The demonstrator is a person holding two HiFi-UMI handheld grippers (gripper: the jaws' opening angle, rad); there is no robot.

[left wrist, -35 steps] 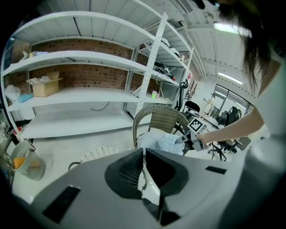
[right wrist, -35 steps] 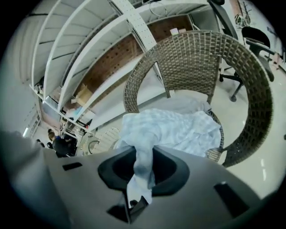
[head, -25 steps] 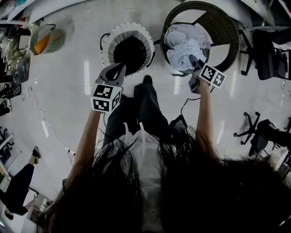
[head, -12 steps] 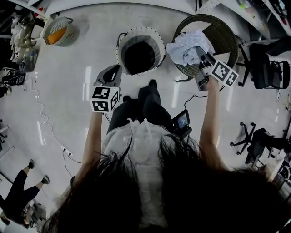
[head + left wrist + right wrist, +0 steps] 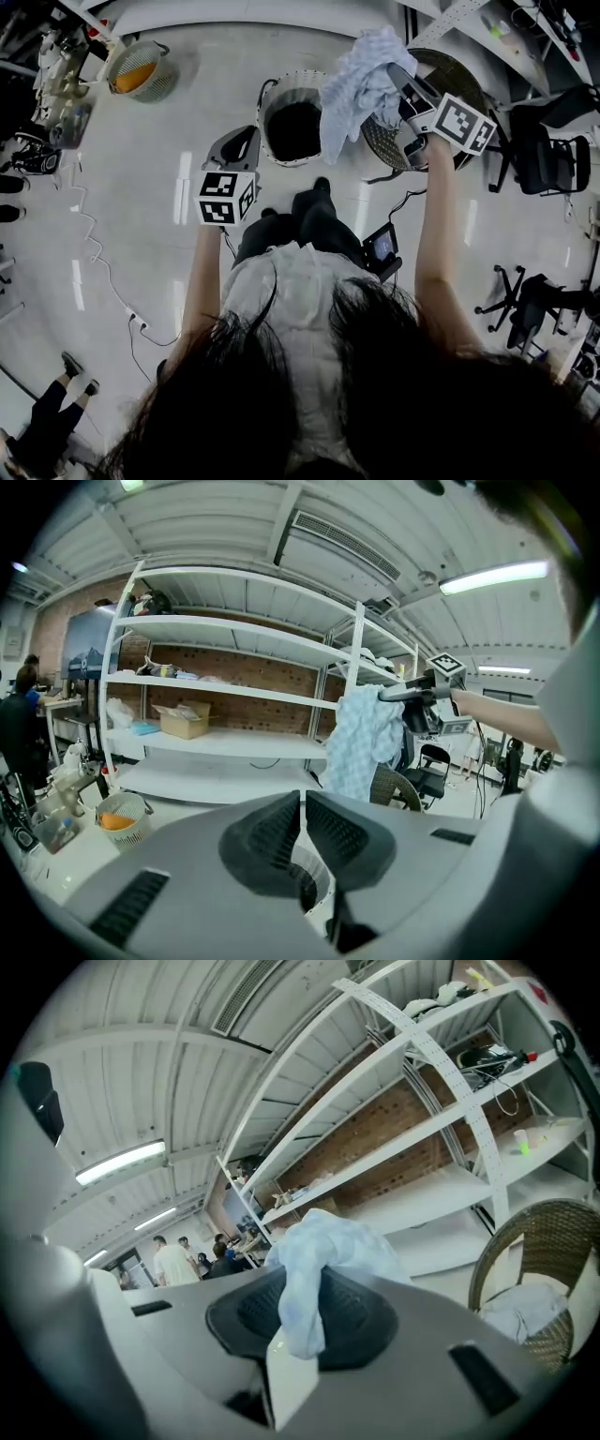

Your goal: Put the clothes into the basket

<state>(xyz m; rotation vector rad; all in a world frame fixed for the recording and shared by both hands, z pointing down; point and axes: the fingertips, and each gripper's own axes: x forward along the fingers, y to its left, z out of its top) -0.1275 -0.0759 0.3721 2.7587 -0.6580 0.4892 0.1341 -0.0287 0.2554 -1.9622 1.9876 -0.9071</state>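
Right gripper [image 5: 394, 77]: held high, fingers clenched on a fold of the pale blue garment.
Pale blue garment [image 5: 356, 94]: hangs in the air from the right fingers, in the head view across the gap between the white woven basket and the dark wicker basket.
Left gripper [image 5: 246, 139]: fingers drawn together with nothing between them, beside the white woven basket.
White woven basket [image 5: 265, 122]: on the floor, inside dark.
Dark wicker basket [image 5: 448, 67]: on the floor, white clothes [image 5: 525, 1312] lying in it.
Small basket [image 5: 141, 70]: on the floor well apart, something orange inside.
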